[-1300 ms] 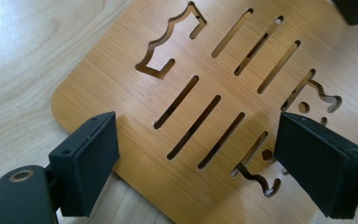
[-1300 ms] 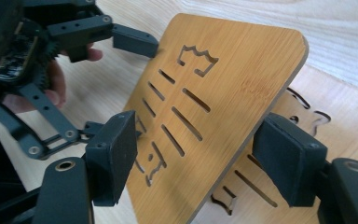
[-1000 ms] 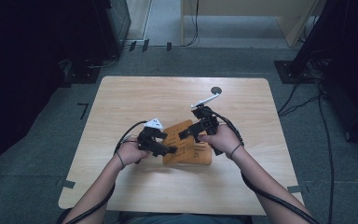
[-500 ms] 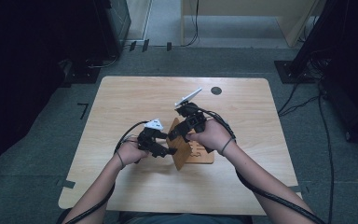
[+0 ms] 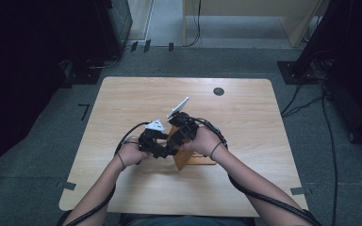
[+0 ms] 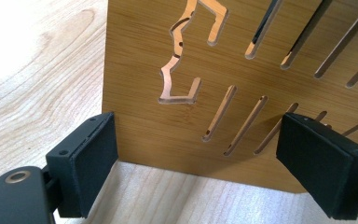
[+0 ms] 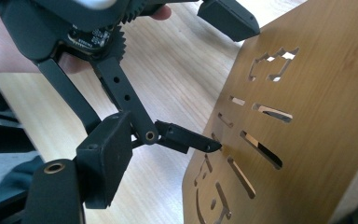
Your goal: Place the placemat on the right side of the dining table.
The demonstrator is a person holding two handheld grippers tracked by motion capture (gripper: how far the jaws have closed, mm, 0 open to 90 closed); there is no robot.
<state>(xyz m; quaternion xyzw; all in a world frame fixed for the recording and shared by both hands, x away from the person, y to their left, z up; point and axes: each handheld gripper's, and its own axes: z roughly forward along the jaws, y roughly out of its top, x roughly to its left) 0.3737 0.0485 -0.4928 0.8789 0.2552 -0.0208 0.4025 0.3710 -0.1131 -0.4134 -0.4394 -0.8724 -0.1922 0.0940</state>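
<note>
High view: your right gripper (image 5: 173, 147) has just been closing on the slotted bamboo board (image 5: 183, 159), upright at table (image 5: 122, 101) centre; your left gripper (image 5: 161, 151), at 9 o'clock, stands open. A slip topples it.

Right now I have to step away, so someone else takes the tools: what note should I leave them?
Left tool: open, in front of the board's lower part, one pad at its side edge.
Right tool: open, its jaws have just been closing; the near pad is clear of the board's face, the far one is hidden.
Board: on its edge on the table, leaning.
Done: board is up off its face.
Left: probably get a firm grip, then set it where it goes.
</note>
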